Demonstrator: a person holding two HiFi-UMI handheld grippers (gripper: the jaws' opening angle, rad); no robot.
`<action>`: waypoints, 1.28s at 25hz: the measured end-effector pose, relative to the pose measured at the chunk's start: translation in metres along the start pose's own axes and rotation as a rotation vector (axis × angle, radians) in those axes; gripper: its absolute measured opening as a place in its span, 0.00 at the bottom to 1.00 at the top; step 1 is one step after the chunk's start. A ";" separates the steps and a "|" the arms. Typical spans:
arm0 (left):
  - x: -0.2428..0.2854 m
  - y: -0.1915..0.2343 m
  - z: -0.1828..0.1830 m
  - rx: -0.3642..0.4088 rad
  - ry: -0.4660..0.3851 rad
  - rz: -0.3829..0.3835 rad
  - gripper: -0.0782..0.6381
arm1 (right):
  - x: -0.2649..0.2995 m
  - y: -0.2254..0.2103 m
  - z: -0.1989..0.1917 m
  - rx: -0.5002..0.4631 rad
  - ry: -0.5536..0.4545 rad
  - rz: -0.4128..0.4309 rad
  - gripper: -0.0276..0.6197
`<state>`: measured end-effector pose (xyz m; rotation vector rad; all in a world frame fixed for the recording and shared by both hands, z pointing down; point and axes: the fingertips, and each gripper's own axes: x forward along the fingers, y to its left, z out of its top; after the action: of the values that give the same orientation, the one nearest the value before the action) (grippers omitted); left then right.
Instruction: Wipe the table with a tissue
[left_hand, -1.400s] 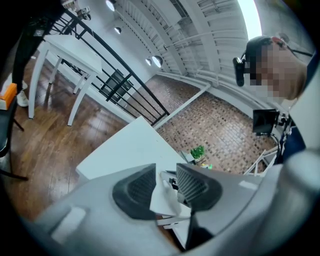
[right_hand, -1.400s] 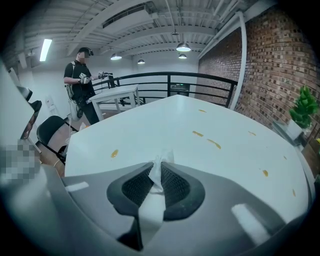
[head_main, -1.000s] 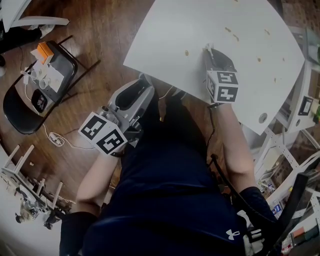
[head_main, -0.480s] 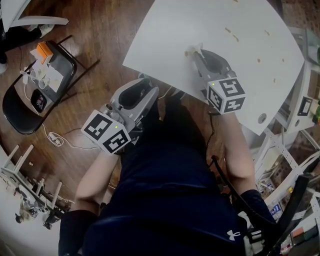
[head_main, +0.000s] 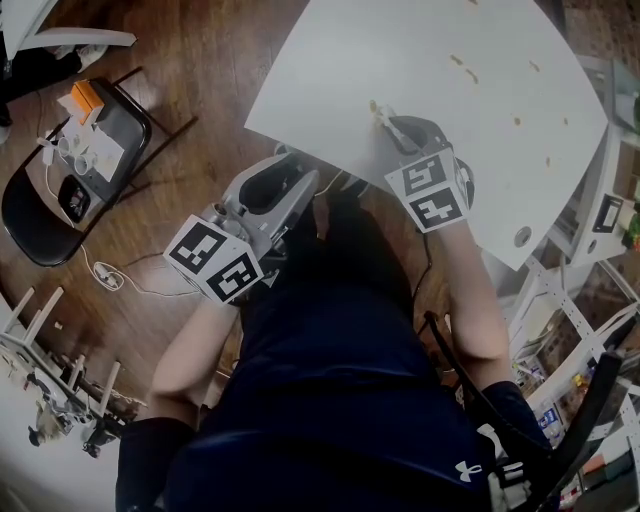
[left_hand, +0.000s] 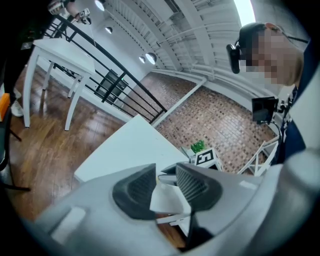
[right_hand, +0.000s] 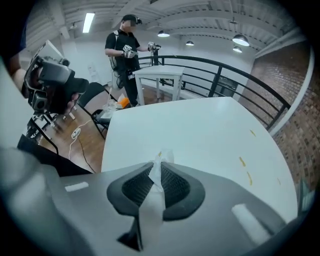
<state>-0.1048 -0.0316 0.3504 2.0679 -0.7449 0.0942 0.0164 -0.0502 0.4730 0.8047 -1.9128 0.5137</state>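
The white table (head_main: 330, 60) fills the top of the head view, with small yellowish stains (head_main: 456, 60) scattered toward its right side. My right gripper (head_main: 388, 120) points steeply down at the table near its front edge, shut on a white tissue (head_main: 378, 110). In the right gripper view the tissue (right_hand: 164, 154) sticks up between the pads, and stains (right_hand: 242, 161) lie to the right on the table (right_hand: 200, 130). My left gripper (head_main: 298, 178) hangs off the table's near edge in front of the person's body. Its jaws stand open (left_hand: 165, 175) and I see nothing gripped.
A black folding chair (head_main: 30, 215) carrying small items stands on the wooden floor at left, with a cable (head_main: 110, 275) beside it. White shelf frames (head_main: 590, 240) crowd the right. Another person (right_hand: 125, 50) stands by a second white table (right_hand: 157, 72) and a railing.
My right gripper has slid left along the table's front part with the tissue, and its marker cube has rolled. The left gripper has stayed about where it was.
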 end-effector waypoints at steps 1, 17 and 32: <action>-0.001 0.001 0.000 -0.004 -0.002 0.004 0.29 | 0.001 0.001 -0.001 -0.015 0.019 0.004 0.12; -0.014 0.012 0.003 -0.037 -0.023 0.021 0.29 | 0.018 0.000 -0.005 0.080 0.045 0.001 0.12; -0.026 0.027 0.012 -0.052 -0.038 0.031 0.29 | 0.028 -0.012 0.006 0.131 0.020 -0.025 0.12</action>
<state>-0.1433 -0.0403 0.3545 2.0136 -0.7944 0.0525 0.0126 -0.0715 0.4954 0.9035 -1.8634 0.6350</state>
